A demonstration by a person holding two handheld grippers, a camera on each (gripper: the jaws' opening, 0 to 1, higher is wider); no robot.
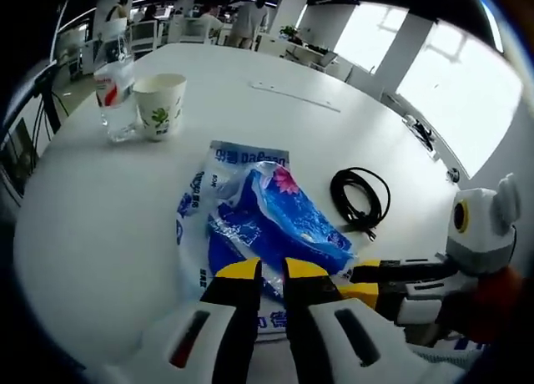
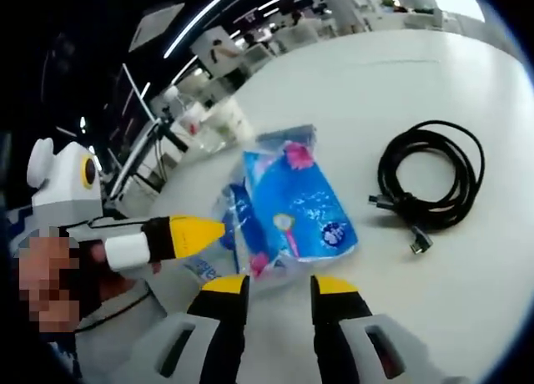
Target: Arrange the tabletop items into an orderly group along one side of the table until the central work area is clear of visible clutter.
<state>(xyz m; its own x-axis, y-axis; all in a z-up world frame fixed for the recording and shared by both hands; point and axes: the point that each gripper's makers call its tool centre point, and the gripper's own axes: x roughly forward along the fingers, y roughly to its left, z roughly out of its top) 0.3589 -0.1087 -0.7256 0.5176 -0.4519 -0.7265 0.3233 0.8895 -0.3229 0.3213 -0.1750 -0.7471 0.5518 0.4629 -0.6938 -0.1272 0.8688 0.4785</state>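
Left gripper (image 1: 272, 271) jaws yellow-tipped, narrow gap between them, tips at the near edge of the blue packet (image 1: 271, 217); whether they pinch the plastic I cannot tell. Right gripper (image 2: 272, 285) jaws apart with a clear gap, nothing between them, hovering just short of the packet's near end. In the left gripper view the right gripper comes in from the right, its yellow tip touching or just beside the packet's right corner. Packet lies flat on the white table (image 1: 100, 209), clear wrapper with blue print spread under it. Coiled black cable (image 1: 360, 199) right of the packet, apart from it. Paper cup (image 1: 160, 105) and clear bottle (image 1: 115, 96) stand upright side by side at the far left edge, well apart from the packet
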